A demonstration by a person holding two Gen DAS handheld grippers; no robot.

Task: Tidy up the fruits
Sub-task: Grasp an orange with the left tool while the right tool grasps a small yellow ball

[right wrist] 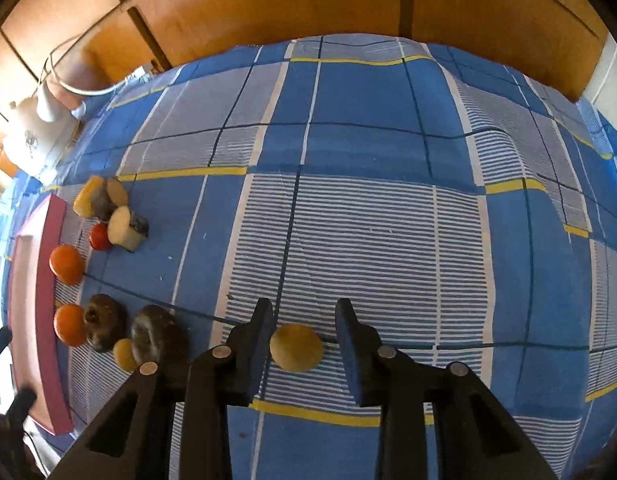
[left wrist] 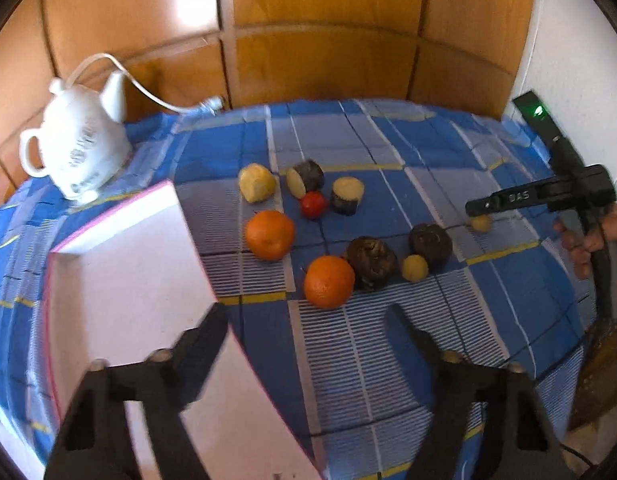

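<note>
On the blue checked cloth [left wrist: 388, 152] lie two oranges [left wrist: 328, 282], a red tomato [left wrist: 313, 204], cut yellow pieces [left wrist: 257, 182], two dark brown fruits [left wrist: 371, 262] and small yellow fruits [left wrist: 414, 268]. My left gripper [left wrist: 307, 314] is open and holds nothing, and the near orange lies just beyond its tips. My right gripper [right wrist: 305, 308] points down with its jaws narrow. A small yellow fruit [right wrist: 295, 347] rests on the cloth between them, against the left finger, with a slim gap to the right one. In the left wrist view the right gripper [left wrist: 478, 208] hovers over that fruit [left wrist: 481, 223].
A white tray with a pink rim [left wrist: 120, 280] lies left of the fruit group, its rim [right wrist: 48, 280] also in the right wrist view. A white teapot [left wrist: 74, 148] and a white cable stand at the far left. Wooden panels back the table. A hand [left wrist: 588, 236] holds the right gripper.
</note>
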